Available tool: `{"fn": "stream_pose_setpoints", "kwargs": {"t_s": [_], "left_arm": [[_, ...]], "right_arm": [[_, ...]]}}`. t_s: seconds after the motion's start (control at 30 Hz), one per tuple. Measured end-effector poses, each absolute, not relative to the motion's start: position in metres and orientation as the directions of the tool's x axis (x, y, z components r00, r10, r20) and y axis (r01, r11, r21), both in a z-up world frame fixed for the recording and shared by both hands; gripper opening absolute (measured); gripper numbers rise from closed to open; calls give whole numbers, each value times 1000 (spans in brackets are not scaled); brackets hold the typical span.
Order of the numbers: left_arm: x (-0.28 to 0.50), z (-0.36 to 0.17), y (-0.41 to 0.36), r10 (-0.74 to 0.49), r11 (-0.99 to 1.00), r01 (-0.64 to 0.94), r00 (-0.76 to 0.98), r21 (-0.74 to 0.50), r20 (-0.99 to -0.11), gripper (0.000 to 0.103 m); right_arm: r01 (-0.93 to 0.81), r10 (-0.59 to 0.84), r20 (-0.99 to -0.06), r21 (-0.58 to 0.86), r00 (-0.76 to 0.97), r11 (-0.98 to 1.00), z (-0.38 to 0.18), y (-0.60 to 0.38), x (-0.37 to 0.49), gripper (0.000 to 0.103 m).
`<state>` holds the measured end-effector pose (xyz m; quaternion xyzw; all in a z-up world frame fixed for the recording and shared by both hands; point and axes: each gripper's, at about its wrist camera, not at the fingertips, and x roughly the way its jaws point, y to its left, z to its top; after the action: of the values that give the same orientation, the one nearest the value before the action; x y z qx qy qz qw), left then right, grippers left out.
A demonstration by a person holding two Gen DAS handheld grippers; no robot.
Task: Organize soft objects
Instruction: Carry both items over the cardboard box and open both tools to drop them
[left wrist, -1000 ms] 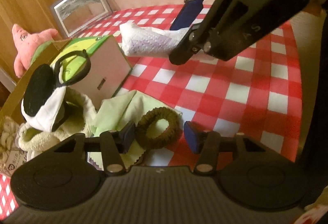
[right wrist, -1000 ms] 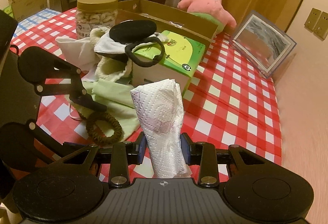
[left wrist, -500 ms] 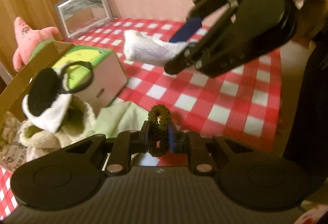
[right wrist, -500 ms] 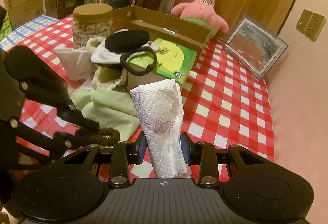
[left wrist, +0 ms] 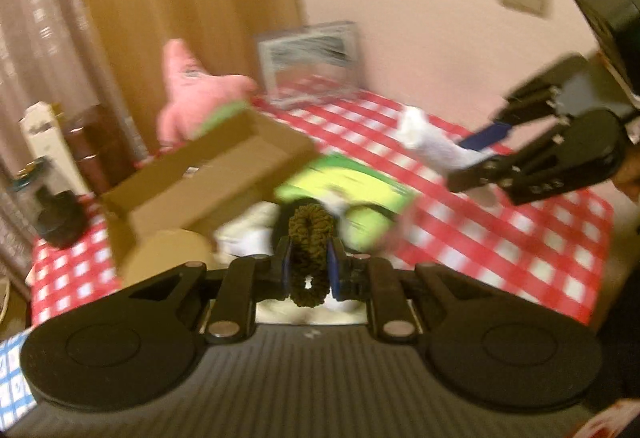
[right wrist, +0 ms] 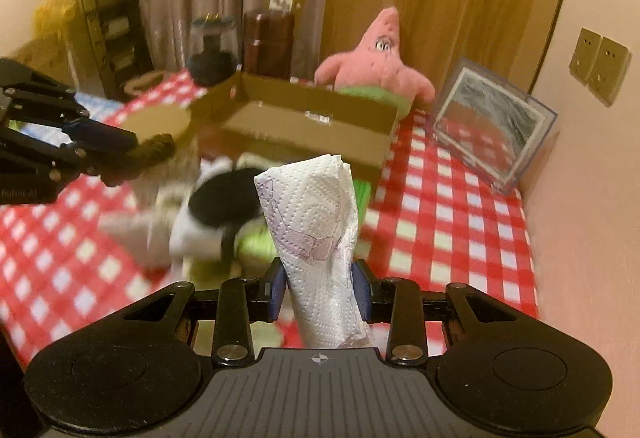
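My left gripper (left wrist: 309,270) is shut on a brown-green scrunchie (left wrist: 310,238), held up above the table; from the right wrist view that left gripper (right wrist: 120,153) shows at the left with the scrunchie (right wrist: 154,151) at its tips. My right gripper (right wrist: 318,288) is shut on a rolled white paper towel (right wrist: 316,222); the left wrist view has this right gripper (left wrist: 480,153) at the right, with the towel (left wrist: 432,141) sticking out. An open cardboard box (right wrist: 308,121) lies beyond both, with a pile of pale cloths and a black-and-white soft item (right wrist: 224,205) in front of it.
A pink starfish plush (right wrist: 376,61) leans behind the box. A clear picture frame (right wrist: 492,121) stands by the wall at the right. A green tissue box (left wrist: 352,193), a round lidded jar (right wrist: 160,119), a dark canister (right wrist: 268,41) and a glass jar (right wrist: 212,53) crowd the red-checked table (right wrist: 448,222).
My left gripper closed on the scrunchie and lifted it off the green cloth, swinging up toward the box. My right gripper rose a little with the paper towel still held.
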<state>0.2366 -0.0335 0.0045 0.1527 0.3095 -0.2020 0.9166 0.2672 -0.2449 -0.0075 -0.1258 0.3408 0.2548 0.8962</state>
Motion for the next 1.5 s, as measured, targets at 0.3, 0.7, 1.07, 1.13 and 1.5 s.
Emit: {"fn": "stream_pose_setpoints", "kwargs": {"t_s": [0.3, 0.7, 1.07, 1.13, 1.5], "left_arm": [[342, 30, 41, -164, 944, 303, 774, 131, -612, 16], [454, -19, 83, -126, 971, 231, 719, 65, -683, 17], [490, -49, 91, -124, 972, 227, 703, 56, -701, 25], [493, -51, 91, -121, 972, 227, 703, 60, -700, 25], [494, -54, 98, -116, 978, 203, 705, 42, -700, 72]], "right_arm": [[-525, 417, -659, 39, 626, 850, 15, -205, 376, 36], [-475, 411, -674, 100, 614, 874, -13, -154, 487, 36], [-441, 381, -694, 100, 612, 892, -36, -140, 523, 36], [-439, 387, -687, 109, 615, 892, -38, -141, 525, 36], [-421, 417, -665, 166, 620, 892, -40, -151, 524, 70]]}}
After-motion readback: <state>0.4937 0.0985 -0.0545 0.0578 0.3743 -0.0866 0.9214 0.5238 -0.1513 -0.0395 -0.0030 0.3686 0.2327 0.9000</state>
